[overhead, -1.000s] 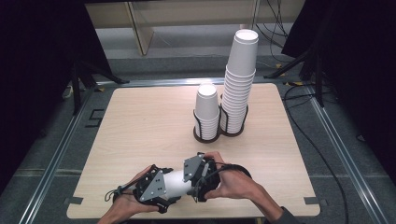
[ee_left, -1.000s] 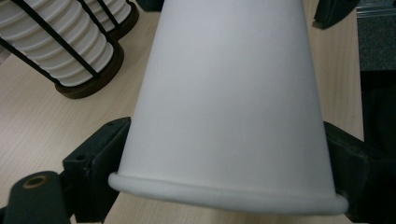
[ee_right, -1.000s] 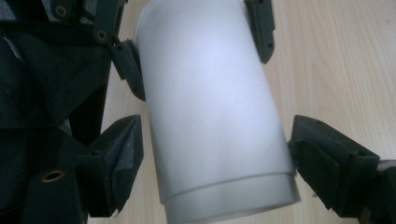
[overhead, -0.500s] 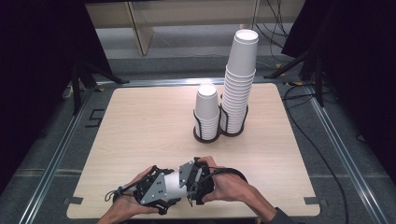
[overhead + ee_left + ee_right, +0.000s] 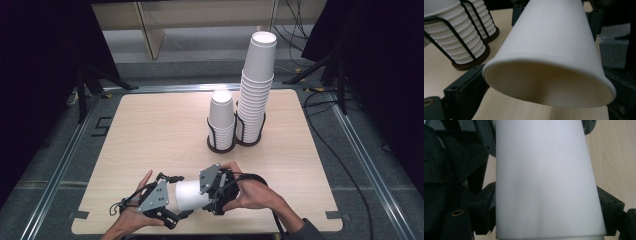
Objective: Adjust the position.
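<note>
A: Wooden table (image 5: 150, 130) on a dark floor, two wire cup holders at abt 1 o'clock from centre: short stack (image 5: 221, 120) and tall stack (image 5: 256, 85), touching side by side. What's in hand?

B: One white paper cup (image 5: 192, 194), lying sideways near the 6 o'clock edge, between both grippers. Rim end points to the left gripper (image 5: 165, 205), base end to the right gripper (image 5: 216, 192).

A: Left tongs?

B: Jaws have just been opening. Half a sec ago they sat narrow at the rim; now they stand wide w/ the rim (image 5: 549, 82) between them, pads not pressing as far as I can see.

A: And the right one?

B: Holding the cup. Right gripper view has the cup wall (image 5: 544, 182) tight between its two black jaws, low on both sides.

A: Meaning?

B: Prob a handover: left lets go, right keeps the cup. Hands barely shifted vs. a sec ago, only the left jaws changed. Next, I'd guess, the cup goes to a stack at 1 o'clock, but that's a guess.
</note>
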